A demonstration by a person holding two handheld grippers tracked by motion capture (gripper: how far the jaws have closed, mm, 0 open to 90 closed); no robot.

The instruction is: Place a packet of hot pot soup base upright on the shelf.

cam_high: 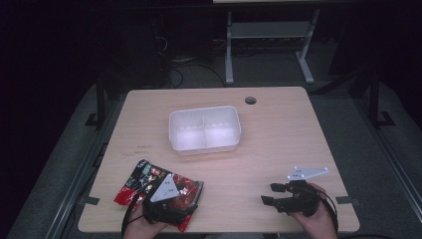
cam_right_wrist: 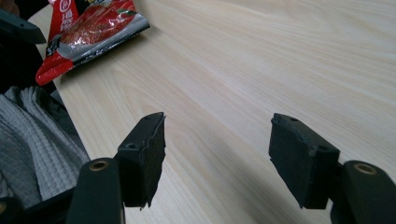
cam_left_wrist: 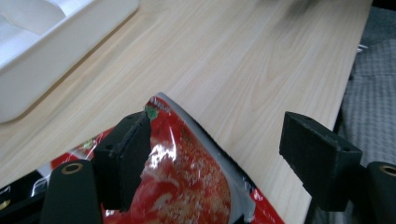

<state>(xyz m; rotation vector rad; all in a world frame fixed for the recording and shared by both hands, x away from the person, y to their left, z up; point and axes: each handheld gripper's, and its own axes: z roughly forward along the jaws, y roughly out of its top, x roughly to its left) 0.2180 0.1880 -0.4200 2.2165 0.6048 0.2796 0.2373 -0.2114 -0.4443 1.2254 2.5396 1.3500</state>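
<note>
Left gripper (cam_left_wrist: 215,144) hangs with jaws spread over the red snack packet (cam_left_wrist: 187,186); right gripper (cam_right_wrist: 217,154), jaws spread, holds nothing above the wooden table (cam_right_wrist: 261,70).

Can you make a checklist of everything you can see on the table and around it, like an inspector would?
Surface: light wooden table, with a round hole near its far edge.
Job's things: white tray with two compartments, mid-table; red snack packet lying flat near the front left edge.
Clutter: nothing seen.
Grippers: left gripper open over the packet, jaws either side of its corner, not clamped; right gripper open above bare wood.
Cables: black cable trailing from the left gripper.
Surroundings: grey floor; white desk legs behind; dark room.
</note>
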